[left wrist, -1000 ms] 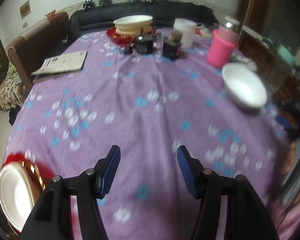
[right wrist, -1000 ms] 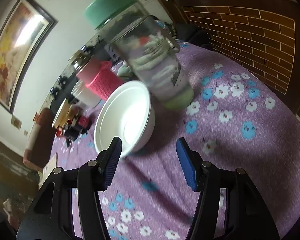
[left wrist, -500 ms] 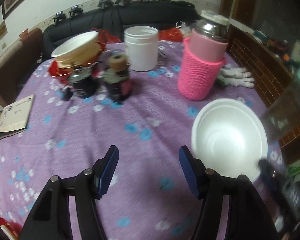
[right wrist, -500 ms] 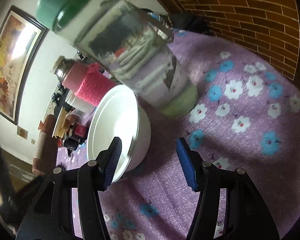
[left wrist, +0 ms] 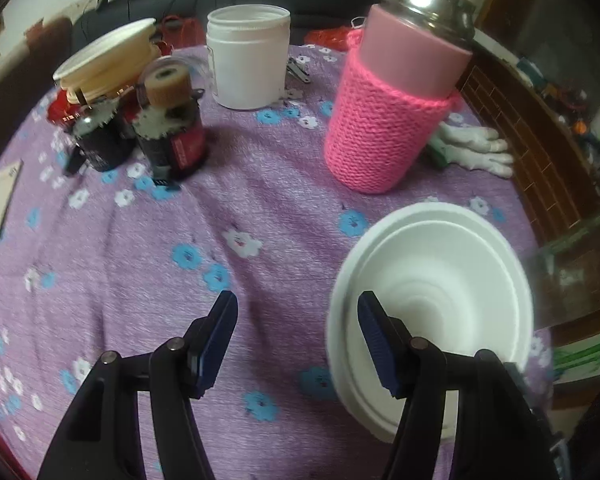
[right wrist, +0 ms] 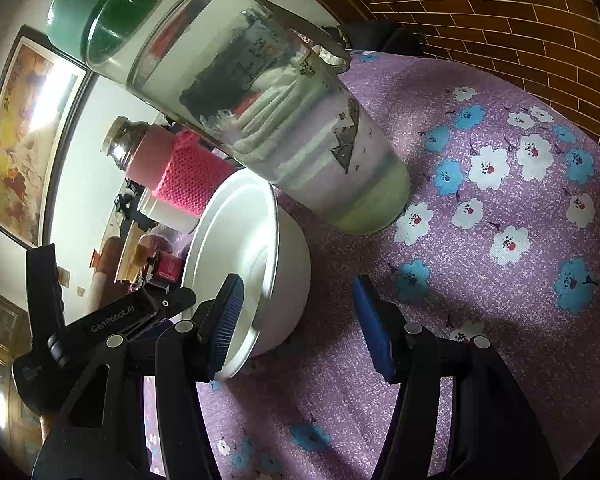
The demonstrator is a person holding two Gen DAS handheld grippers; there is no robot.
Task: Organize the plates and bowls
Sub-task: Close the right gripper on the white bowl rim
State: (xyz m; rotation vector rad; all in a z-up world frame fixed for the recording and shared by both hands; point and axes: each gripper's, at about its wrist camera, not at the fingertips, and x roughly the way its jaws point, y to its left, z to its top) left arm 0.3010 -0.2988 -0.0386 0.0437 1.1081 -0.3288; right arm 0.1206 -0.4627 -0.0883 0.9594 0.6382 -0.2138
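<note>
White bowl (left wrist: 440, 292) sits upright on the purple floral table (left wrist: 140, 248), near its right edge, between a pink knit-sleeved flask (left wrist: 384, 120) and a green-lidded glass jar (right wrist: 260, 120). Left gripper (left wrist: 296, 336): jaws open, nothing held, one finger over the near rim. Right gripper (right wrist: 296, 320): jaws open, straddling the bowl's side wall, no contact seen. Step looks like approach-to-grasp. Next: close on the rim, lift, probably carry to the dish stack (left wrist: 108, 64) far left.
</note>
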